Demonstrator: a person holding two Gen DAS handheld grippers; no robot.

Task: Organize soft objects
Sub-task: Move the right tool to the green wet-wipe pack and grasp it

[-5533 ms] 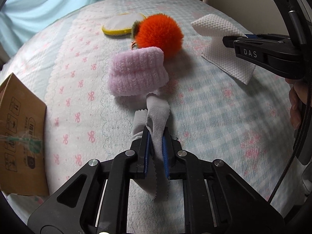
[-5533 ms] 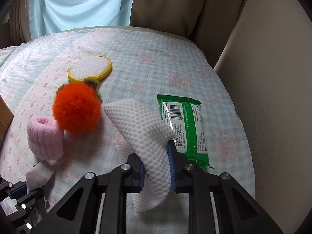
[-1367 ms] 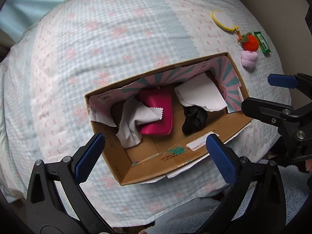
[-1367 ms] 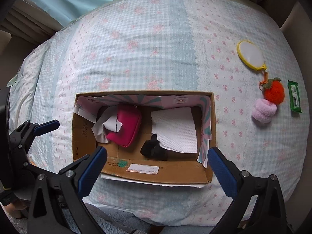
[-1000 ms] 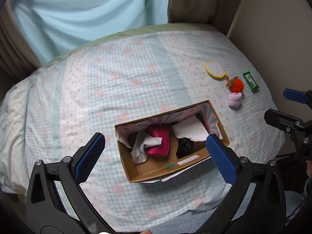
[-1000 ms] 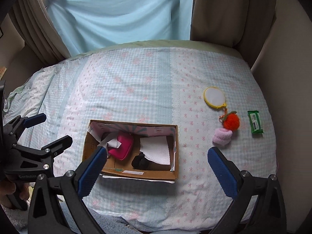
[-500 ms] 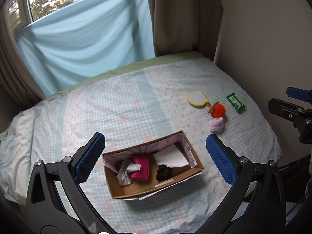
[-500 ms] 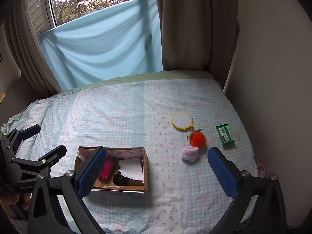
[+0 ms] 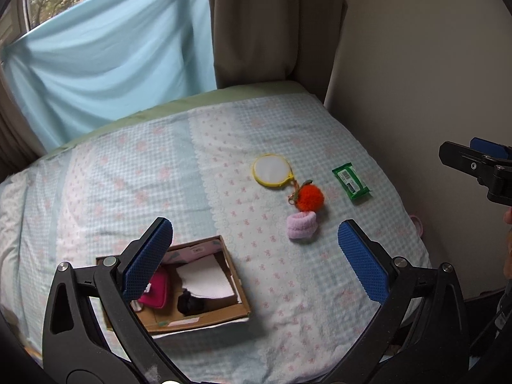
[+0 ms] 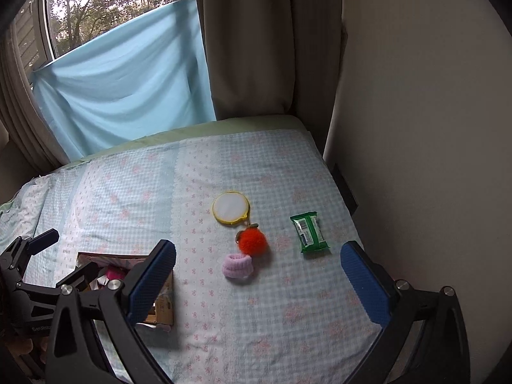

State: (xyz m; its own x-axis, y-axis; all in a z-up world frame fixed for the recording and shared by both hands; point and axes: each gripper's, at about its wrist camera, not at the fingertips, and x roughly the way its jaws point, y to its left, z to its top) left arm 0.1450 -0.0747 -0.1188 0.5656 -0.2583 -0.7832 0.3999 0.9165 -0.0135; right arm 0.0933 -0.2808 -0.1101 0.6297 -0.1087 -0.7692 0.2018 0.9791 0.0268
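The left gripper (image 9: 256, 256) and right gripper (image 10: 259, 275), each clamped on a cloth earlier, now gape wide and hold nothing. The white textured cloth (image 9: 204, 276) lies inside the cardboard box (image 9: 224, 315). Both views have pulled back high above the bed (image 9: 153, 166), box at lower left.

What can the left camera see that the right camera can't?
Only the left wrist view looks down into the cardboard box: a white cloth, a black bundle and a pink pouch.

Only the right wrist view shows the trees outside the window.

Both show the orange pom-pom, pink wristband, green packet, yellow-rimmed round pad, and both open grippers: left gripper, right gripper.
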